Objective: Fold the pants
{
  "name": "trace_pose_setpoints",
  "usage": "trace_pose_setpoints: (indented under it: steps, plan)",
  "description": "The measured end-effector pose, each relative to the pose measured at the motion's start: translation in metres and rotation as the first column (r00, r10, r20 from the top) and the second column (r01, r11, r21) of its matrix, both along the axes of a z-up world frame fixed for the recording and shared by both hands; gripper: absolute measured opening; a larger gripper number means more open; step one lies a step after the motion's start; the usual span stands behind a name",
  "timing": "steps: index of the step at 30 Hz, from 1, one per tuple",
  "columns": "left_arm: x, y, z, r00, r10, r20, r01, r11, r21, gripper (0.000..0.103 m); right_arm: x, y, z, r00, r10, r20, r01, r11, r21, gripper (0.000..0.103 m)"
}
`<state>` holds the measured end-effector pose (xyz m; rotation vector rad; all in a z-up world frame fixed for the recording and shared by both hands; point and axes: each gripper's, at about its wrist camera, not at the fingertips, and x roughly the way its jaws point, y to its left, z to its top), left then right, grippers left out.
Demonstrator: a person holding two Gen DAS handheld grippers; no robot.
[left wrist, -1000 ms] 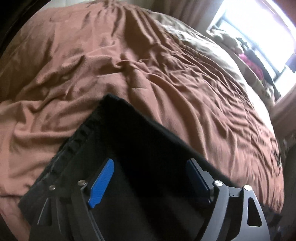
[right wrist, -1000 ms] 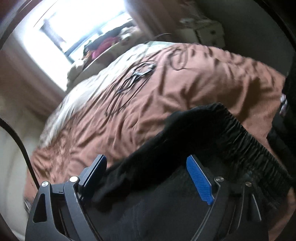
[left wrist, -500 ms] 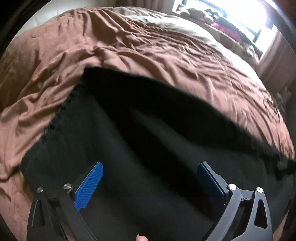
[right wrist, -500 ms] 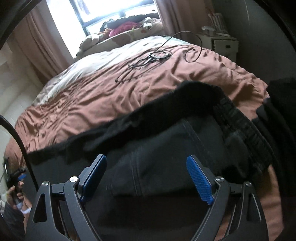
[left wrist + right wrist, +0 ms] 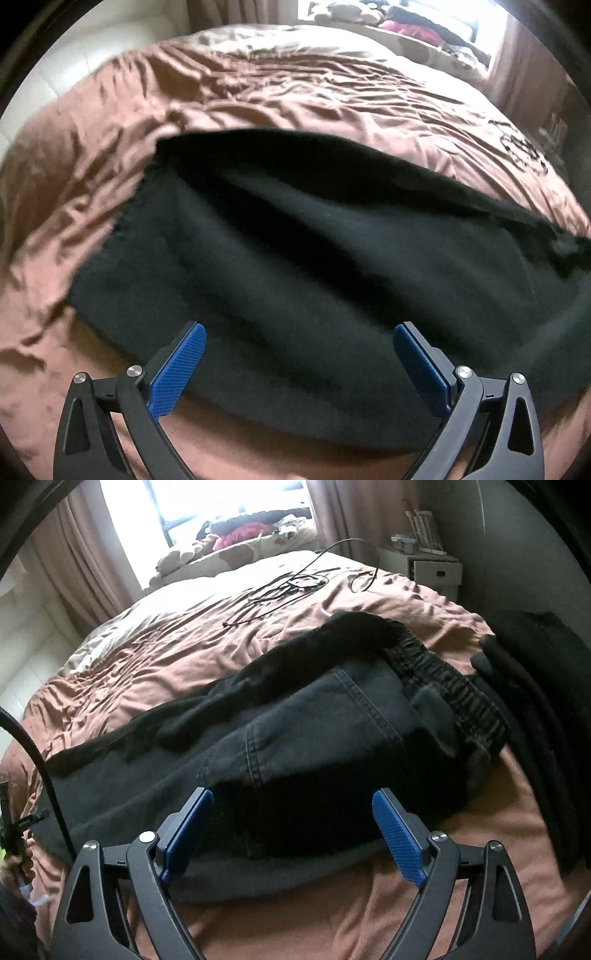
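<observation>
left claw (image 5: 297,363): hovering low over the near hem edge of the pants, its 2 blue pads spread wide and gripping nothing; dark cloth is showing in the gap but neither pad is touching it as far as this view is telling

right claw (image 5: 291,834): also spread wide and carrying nothing, hanging just above the near edge of the seat end, with bare bedspread showing under its right pad

pants (image 5: 295,738): lying flat along the near side of the bed, running left to right; the legs are looking stacked one over the other, so the lengthwise fold is reading as done

leg end (image 5: 122,240): sitting at the left, its cut edge lying fairly straight on the bedspread, with a soft ridge running along the far side

waistband (image 5: 450,694): lying at the right end, elastic gathers facing up, a stitched pocket seam showing just inside it

what is left: judging from the full length lying stretched out, the crosswise folds are not yet made; bringing the leg end over toward the waistband is looking like the next step, and both claws are being free to take it

dark pile (image 5: 532,709): sitting just beside the waistband at the right; whether it is touching is hard to tell

bedspread (image 5: 295,92): brown and wrinkled, stretching away behind the pants

cable (image 5: 288,590): coiling loosely on the far part of the bed, well apart from the pants

window (image 5: 221,502): glaring bright at the far wall
</observation>
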<state>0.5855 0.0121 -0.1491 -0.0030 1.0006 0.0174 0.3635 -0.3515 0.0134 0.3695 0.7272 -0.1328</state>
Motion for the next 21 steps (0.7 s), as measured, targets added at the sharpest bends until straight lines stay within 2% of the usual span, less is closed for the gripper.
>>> trace_pose_setpoints:
  steps: [2,5,8,14,18,20,21]
  plan:
    - [-0.011,-0.007,0.008,0.999,-0.01,0.03,0.008,0.997,0.077,0.102,-0.011,0.001,-0.005,1.0,-0.009,-0.01,0.009,1.0,-0.019,0.088]
    - [-0.022,-0.012,0.016,0.997,-0.039,0.064,0.031,0.991,0.13,0.098,-0.028,0.004,-0.009,1.0,-0.011,-0.009,0.011,0.999,-0.041,0.087]
    - [-0.032,-0.015,0.023,0.995,-0.058,0.085,0.046,0.99,0.136,0.09,-0.044,0.001,-0.011,1.0,-0.022,0.006,0.022,0.999,-0.032,0.087]
    - [-0.056,-0.021,0.032,0.989,-0.085,0.123,0.064,0.984,0.168,0.088,-0.073,-0.011,-0.023,0.998,-0.062,0.014,0.061,0.998,0.029,0.088]
    - [-0.07,-0.014,0.037,0.986,-0.057,0.156,0.038,0.992,0.123,0.088,-0.091,-0.011,-0.025,0.996,-0.082,0.037,0.082,0.997,-0.013,0.088]
    - [-0.075,-0.011,0.037,0.986,-0.042,0.161,0.021,0.991,0.13,0.088,-0.099,-0.011,-0.026,0.996,-0.083,0.034,0.084,0.996,-0.026,0.087]
    - [-0.076,-0.01,0.034,0.99,-0.04,0.136,0.02,0.989,0.148,0.088,-0.103,-0.011,-0.026,0.996,-0.085,0.039,0.086,0.996,-0.021,0.088]
